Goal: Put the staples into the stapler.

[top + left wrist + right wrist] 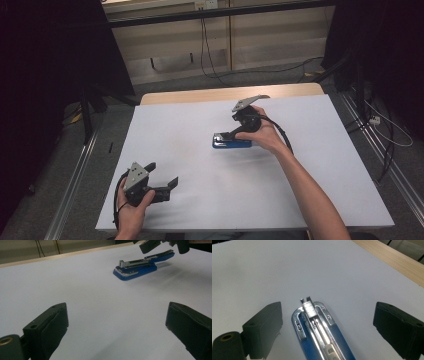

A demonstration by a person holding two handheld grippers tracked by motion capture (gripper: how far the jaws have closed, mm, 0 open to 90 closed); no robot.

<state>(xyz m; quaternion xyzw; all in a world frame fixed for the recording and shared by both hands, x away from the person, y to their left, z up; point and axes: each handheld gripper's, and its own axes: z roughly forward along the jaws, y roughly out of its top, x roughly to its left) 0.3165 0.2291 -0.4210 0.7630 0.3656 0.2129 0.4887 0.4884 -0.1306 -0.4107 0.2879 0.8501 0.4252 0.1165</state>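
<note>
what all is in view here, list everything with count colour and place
stapler: 1, blue with bare metal parts, lying near the middle of the table, between the right gripper's open jaws but not pressed by them
table: 1, white top with a wooden far edge, centre of the high view
cables: several, black, on the floor beyond the table
rails: 2, grey metal, on the floor along both sides of the table
left gripper: 1, black, jaws open, near left of the table
right gripper: 1, black, jaws open, over the stapler
hands: 2, one on each gripper
</note>
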